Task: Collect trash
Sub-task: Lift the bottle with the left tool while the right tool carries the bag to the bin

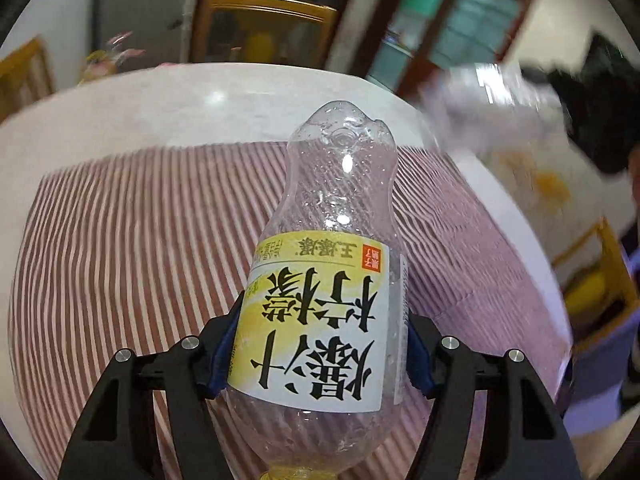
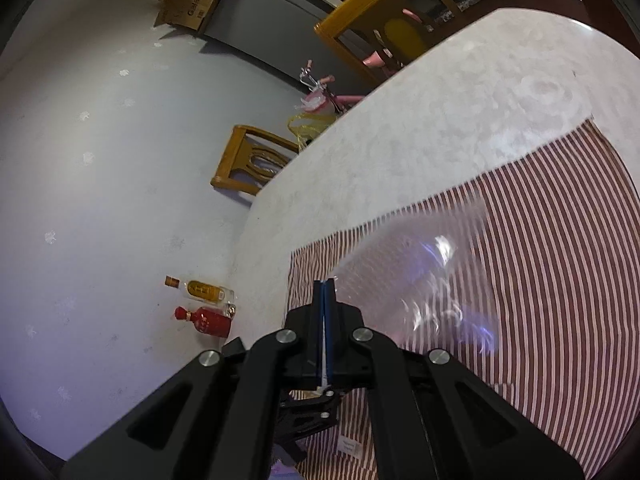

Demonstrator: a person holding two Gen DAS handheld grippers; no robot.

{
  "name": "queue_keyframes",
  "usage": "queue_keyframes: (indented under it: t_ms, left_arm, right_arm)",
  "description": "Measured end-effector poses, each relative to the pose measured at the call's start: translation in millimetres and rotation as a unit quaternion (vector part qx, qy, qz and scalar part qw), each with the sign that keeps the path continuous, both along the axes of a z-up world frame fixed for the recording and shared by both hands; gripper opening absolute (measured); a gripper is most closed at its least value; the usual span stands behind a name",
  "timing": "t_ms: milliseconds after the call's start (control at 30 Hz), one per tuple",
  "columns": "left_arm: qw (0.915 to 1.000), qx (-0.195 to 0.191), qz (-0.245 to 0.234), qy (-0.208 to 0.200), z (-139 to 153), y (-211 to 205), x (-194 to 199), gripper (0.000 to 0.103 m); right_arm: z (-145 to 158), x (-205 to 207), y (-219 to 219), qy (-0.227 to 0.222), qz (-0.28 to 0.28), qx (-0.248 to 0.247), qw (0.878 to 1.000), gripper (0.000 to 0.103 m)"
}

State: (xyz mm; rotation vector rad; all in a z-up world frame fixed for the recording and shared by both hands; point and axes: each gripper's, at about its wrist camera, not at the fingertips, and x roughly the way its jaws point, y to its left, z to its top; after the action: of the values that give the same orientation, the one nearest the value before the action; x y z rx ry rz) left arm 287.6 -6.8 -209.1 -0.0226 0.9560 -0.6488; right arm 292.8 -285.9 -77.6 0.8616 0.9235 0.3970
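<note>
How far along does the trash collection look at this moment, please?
Underway. The left gripper is clamped on an empty plastic bottle; the right gripper pinches a clear plastic bag over the striped cloth. Still left: getting the bottle into the bag.

Glossy clear plastic bottle [image 1: 320, 280], paper label [image 1: 316, 320]

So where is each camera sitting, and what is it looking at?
Left wrist: sits on the left gripper, looking along its fingers at the clear bottle they clamp, above the striped cloth.
Right wrist: sits on the right gripper, shut on a clear plastic bag, looking across the table to the floor.
Shared: both show the striped cloth and the white table; no hand shows.
</note>
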Motion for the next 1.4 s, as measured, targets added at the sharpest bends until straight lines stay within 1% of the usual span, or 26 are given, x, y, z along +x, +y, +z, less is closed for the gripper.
queue_keyframes:
  t_ms: [67,133,200,300,367,433,567,767,867,967,1067,1133,1167,1200,1267,1300,1367,1400]
  left_arm:
    - [0.9997,-0.003,0.023,-0.009,3,3,-14,0.066]
    - [0.999,-0.006,0.042,-0.014,5,4,-26,0.066]
    - [0.9978,-0.009,0.06,-0.027,11,4,-43,0.066]
    - [0.9964,-0.008,0.07,-0.047,23,3,-60,0.066]
    - [0.9961,-0.021,0.07,-0.048,31,0,-70,0.066]
    - [0.996,-0.032,0.064,-0.053,38,-6,-77,0.066]
    - [0.9958,-0.031,0.042,-0.076,54,-20,-88,0.066]
    - [0.9933,-0.036,0.009,-0.11,84,-53,-113,0.065]
    - [0.9911,-0.046,-0.009,-0.125,99,-71,-127,0.065]
    - [0.9878,-0.058,-0.033,-0.14,115,-92,-145,0.065]
    - [0.985,-0.066,-0.059,-0.149,124,-113,-160,0.065]
    - [0.983,-0.07,-0.079,-0.151,128,-129,-169,0.065]
    - [0.9819,-0.071,-0.088,-0.152,130,-135,-174,0.065]
    - [0.981,-0.072,-0.096,-0.153,131,-141,-177,0.065]
    - [0.9789,-0.072,-0.112,-0.155,133,-155,-185,0.065]
    - [0.9782,-0.072,-0.117,-0.156,133,-159,-189,0.065]
    - [0.9762,-0.073,-0.133,-0.155,136,-172,-199,0.065]
    - [0.9753,-0.073,-0.139,-0.156,136,-176,-200,0.065]
  right_arm:
    - [-6,-5,3,0.01,0.003,-0.001,1.0,0.002]
    - [-19,-15,4,0.029,0.006,-0.003,1.0,0.002]
    - [-32,-27,2,0.05,0.007,-0.001,0.999,0.002]
    - [-45,-46,-6,0.07,0.0,0.008,0.998,0.002]
    - [-46,-60,-15,0.072,-0.012,0.013,0.997,0.002]
    - [-45,-74,-23,0.07,-0.023,0.016,0.997,0.002]
    - [-39,-100,-41,0.061,-0.048,0.019,0.997,0.002]
    - [-24,-155,-84,0.044,-0.103,0.015,0.994,0.002]
    - [-19,-192,-114,0.038,-0.142,0.015,0.989,0.002]
    - [-16,-238,-145,0.034,-0.192,0.015,0.981,0.002]
    - [-13,-290,-182,0.034,-0.256,0.002,0.966,0.002]
    - [-14,-331,-207,0.04,-0.306,-0.011,0.951,0.002]
    - [-16,-357,-222,0.047,-0.34,-0.024,0.939,0.002]
    - [-19,-374,-231,0.055,-0.364,-0.033,0.929,0.002]
    - [-31,-416,-254,0.08,-0.42,-0.052,0.902,0.002]
    - [-37,-430,-262,0.091,-0.438,-0.057,0.892,0.002]
    - [-61,-466,-283,0.13,-0.484,-0.07,0.863,0.002]
    - [-72,-476,-293,0.143,-0.495,-0.072,0.854,0.002]
